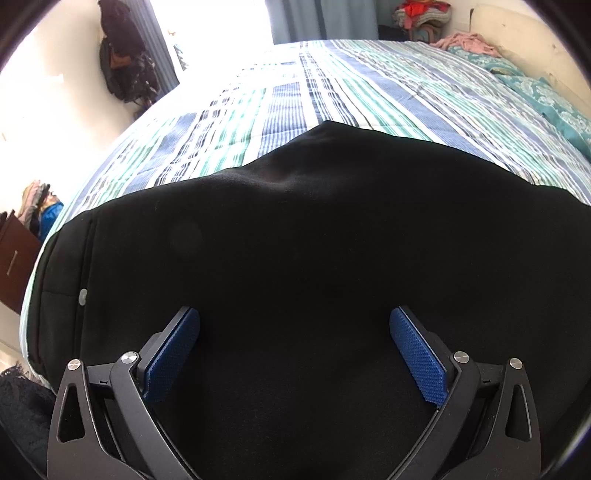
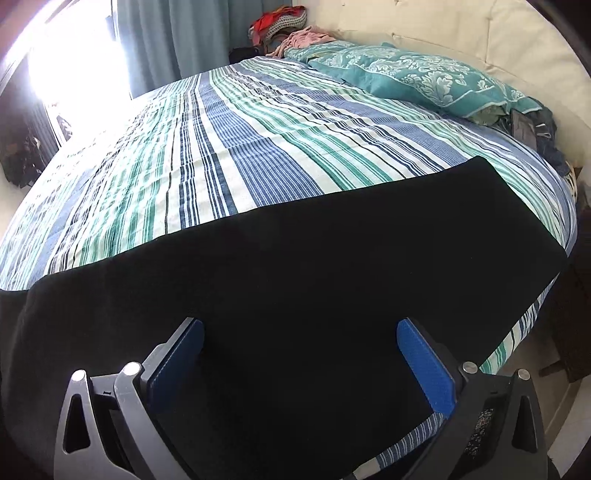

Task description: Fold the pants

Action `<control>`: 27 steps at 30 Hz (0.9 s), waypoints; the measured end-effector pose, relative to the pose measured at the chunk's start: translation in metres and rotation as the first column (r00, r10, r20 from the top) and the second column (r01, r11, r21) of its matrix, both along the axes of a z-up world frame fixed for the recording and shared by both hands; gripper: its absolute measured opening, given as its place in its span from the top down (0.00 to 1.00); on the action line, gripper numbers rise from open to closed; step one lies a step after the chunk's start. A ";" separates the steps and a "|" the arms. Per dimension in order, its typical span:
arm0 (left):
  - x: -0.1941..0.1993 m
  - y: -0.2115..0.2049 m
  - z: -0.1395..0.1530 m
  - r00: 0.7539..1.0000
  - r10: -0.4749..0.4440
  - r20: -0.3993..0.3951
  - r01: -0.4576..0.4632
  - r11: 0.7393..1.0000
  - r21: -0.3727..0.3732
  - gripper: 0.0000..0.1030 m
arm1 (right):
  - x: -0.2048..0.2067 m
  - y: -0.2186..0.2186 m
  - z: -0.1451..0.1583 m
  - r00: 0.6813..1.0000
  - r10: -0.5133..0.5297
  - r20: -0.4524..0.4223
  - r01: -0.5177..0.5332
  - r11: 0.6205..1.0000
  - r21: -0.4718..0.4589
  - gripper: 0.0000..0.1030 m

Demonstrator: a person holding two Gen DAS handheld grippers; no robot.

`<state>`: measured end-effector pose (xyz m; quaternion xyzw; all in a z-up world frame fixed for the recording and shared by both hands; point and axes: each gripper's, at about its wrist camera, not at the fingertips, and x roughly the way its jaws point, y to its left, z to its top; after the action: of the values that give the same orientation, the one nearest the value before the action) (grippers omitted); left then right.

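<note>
Black pants lie flat along the near edge of a striped bed. In the left wrist view the waist end with a small silver button is at the left. My left gripper is open, its blue pads spread wide just above the cloth, holding nothing. In the right wrist view the pants stretch to the leg end at the right, near the bed's corner. My right gripper is open above the cloth and empty.
Teal patterned pillows lie by the cream headboard. Pink and red clothes are piled at the far corner. A dark bag hangs on the wall at the left. A brown cabinet stands beside the bed.
</note>
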<state>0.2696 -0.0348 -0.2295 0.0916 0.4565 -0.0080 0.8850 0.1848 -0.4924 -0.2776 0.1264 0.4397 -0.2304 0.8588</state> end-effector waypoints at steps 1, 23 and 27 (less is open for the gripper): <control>0.000 0.001 0.000 1.000 -0.002 0.000 0.002 1.000 -0.001 0.01 | -0.001 0.000 -0.001 1.000 -0.004 0.006 0.004 1.000 0.003 0.00; 0.000 0.001 0.000 1.000 -0.002 -0.002 0.002 1.000 -0.002 0.01 | -0.009 0.008 -0.003 0.999 -0.010 0.031 0.011 0.999 -0.034 0.00; 0.000 0.001 0.000 1.000 -0.002 -0.002 0.002 1.000 -0.002 0.01 | -0.009 0.008 -0.003 0.999 -0.009 0.033 0.010 0.999 -0.036 0.00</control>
<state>0.2691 -0.0334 -0.2295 0.0912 0.4571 -0.0096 0.8847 0.1759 -0.4841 -0.2808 0.1169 0.4209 -0.2404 0.8669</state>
